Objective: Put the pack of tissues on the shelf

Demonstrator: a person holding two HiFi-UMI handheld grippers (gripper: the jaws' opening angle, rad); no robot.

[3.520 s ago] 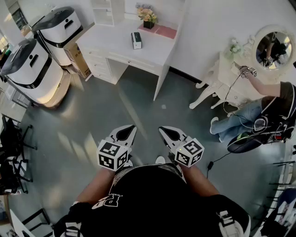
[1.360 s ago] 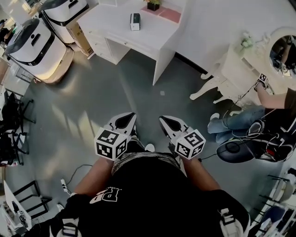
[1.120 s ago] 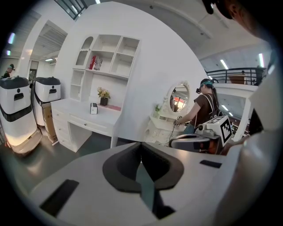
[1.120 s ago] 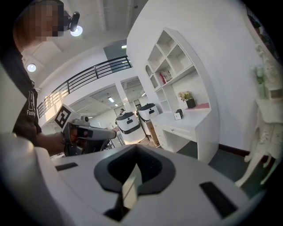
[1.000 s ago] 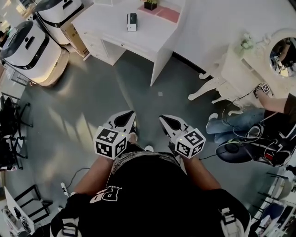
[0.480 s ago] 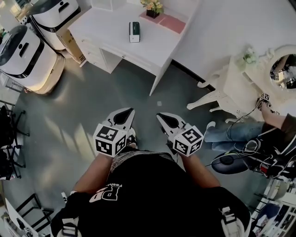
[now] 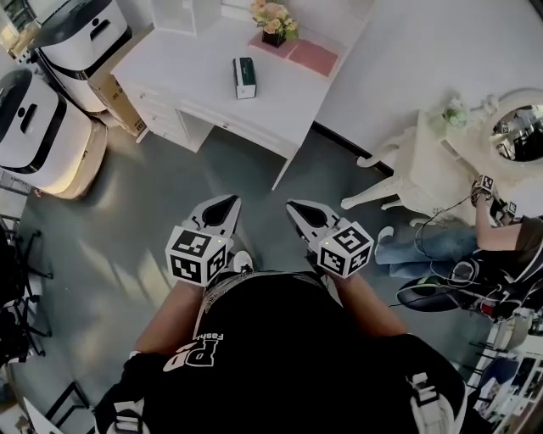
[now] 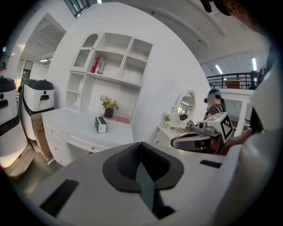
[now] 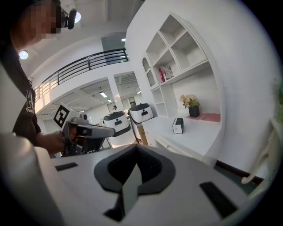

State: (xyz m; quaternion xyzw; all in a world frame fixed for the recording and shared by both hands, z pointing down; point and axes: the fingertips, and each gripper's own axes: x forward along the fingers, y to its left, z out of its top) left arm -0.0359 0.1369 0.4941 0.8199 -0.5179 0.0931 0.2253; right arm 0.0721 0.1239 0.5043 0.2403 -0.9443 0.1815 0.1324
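The pack of tissues (image 7: 244, 77), a small dark-and-white box, stands on the white desk (image 7: 280, 93) ahead of me. It also shows in the left gripper view (image 8: 101, 125) and the right gripper view (image 9: 178, 126). The white wall shelf (image 8: 112, 66) rises above the desk, with open cubbies (image 9: 177, 48) and a red book in one. My left gripper (image 7: 221, 206) and right gripper (image 7: 299, 208) are held side by side in front of my body, over the grey floor and well short of the desk. Both are shut with nothing in them.
Two white-and-black machines (image 7: 81, 34) (image 7: 30, 127) and a cardboard box stand left of the desk. A flower pot (image 7: 273, 21) and a pink mat (image 7: 311, 58) sit at the desk's back. A white vanity with a round mirror (image 7: 517, 131) and a seated person (image 7: 509, 246) are at the right.
The desk and tissue pack have slid lower and nearer in the head view. Both grippers stay shut and side by side.
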